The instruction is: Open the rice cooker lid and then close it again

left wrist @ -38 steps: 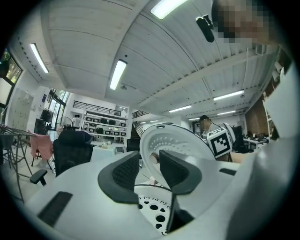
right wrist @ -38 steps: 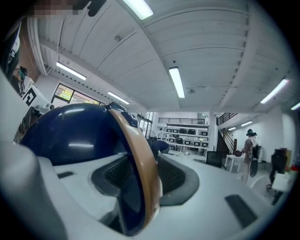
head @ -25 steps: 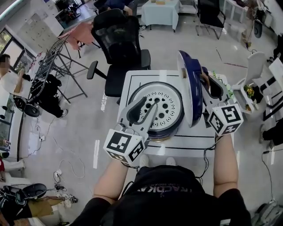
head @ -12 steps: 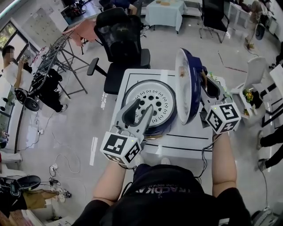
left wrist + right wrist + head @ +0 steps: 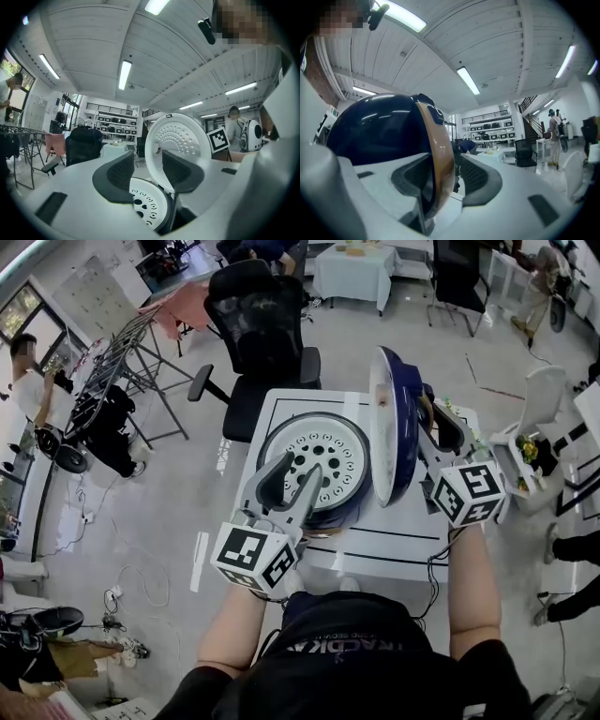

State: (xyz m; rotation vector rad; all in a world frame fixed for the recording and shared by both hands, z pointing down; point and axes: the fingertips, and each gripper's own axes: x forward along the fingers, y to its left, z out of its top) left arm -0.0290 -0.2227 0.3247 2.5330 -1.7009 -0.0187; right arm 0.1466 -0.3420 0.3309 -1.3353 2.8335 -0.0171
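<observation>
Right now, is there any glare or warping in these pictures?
Head view: sharp, evenly lit, fisheye curves the floor. Left gripper view: bright ceiling lamps, dark rounded corners. Right gripper view: lamp reflections streak the lid.

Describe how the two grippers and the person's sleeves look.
The left gripper and right gripper have pale grey moulded bodies and curved jaws lined with dark ribbed pads. The left cube and right cube are white with black square markers. The person wears a black short-sleeved top.

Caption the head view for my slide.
Rice cooker lid upright, rim between right gripper's opening jaws; left gripper, also opening, holds nothing.
</observation>
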